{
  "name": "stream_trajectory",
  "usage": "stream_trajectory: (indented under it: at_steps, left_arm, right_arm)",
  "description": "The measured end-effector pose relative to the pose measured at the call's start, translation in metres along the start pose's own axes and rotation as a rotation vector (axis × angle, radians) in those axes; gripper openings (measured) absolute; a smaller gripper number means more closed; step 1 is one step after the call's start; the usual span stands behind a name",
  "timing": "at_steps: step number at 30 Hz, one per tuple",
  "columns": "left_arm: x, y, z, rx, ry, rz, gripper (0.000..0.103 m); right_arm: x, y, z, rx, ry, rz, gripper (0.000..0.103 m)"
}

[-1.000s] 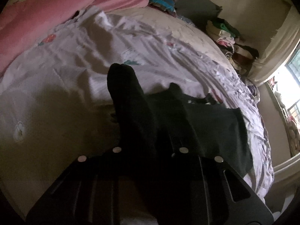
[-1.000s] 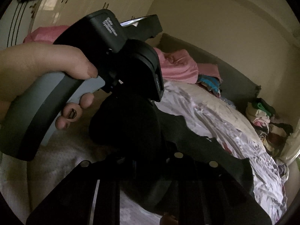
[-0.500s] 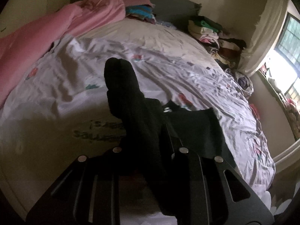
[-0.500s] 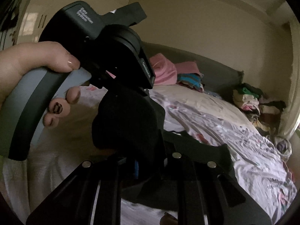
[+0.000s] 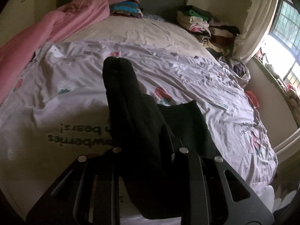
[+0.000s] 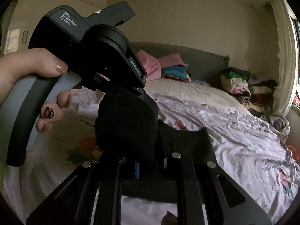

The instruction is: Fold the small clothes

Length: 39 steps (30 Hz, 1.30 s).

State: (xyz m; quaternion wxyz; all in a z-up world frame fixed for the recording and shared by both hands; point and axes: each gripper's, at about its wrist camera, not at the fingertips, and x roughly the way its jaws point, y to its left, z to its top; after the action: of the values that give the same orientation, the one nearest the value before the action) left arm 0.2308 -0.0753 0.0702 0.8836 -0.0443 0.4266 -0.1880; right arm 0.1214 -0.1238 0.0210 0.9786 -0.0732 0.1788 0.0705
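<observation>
A small black garment [image 5: 135, 116] hangs bunched from my left gripper [image 5: 148, 142], which is shut on it above the bed; one rolled end sticks up and a flat dark panel [image 5: 187, 123] spreads to the right. In the right wrist view the same black garment [image 6: 127, 127] is bunched between my right gripper [image 6: 150, 153], which is shut on it. The other hand-held gripper [image 6: 93, 56] sits just above and left of it, held by a hand [image 6: 28, 71]. The fingertips of both grippers are hidden by the cloth.
The bed carries a white printed sheet [image 5: 187, 71] with strawberry pictures and lettering. A pink blanket [image 5: 46, 28] lies at the far left. Folded clothes [image 5: 125, 9] sit by the grey headboard, more piles [image 5: 202, 24] at the far right corner. A window [image 5: 281, 37] is at right.
Both grippers have risen and tilted up with the black garment between them. More of the bed, headboard and window shows now. The garment stays gripped.
</observation>
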Motion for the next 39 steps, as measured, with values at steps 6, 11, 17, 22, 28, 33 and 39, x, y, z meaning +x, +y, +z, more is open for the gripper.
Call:
stream_trajectory:
  at_steps: [6,11,17,22,28,33,39]
  left_arm:
    - [0.017,-0.018,0.000,0.015,0.028,0.002,0.016]
    - [0.029,-0.029,-0.002,0.024,0.047,0.003,0.018]
    - [0.042,-0.041,-0.004,0.040,0.066,0.009,0.020]
    - [0.051,-0.046,-0.005,0.037,0.081,0.010,0.022]
    - [0.063,-0.055,-0.006,0.044,0.101,0.022,0.026]
    - [0.074,-0.068,-0.003,0.055,0.122,0.025,0.030]
    - [0.095,-0.081,-0.003,0.057,0.163,0.016,0.041]
  right_arm:
    - [0.003,-0.021,-0.009,0.053,0.033,-0.001,0.013]
    - [0.007,-0.034,-0.016,0.090,0.063,0.000,0.013]
    - [0.011,-0.046,-0.026,0.125,0.097,0.001,0.013]
    - [0.013,-0.054,-0.032,0.163,0.119,0.014,0.013]
    - [0.017,-0.067,-0.039,0.231,0.151,0.044,0.013]
    - [0.023,-0.080,-0.045,0.309,0.179,0.081,0.014]
    - [0.032,-0.102,-0.059,0.446,0.229,0.136,0.022]
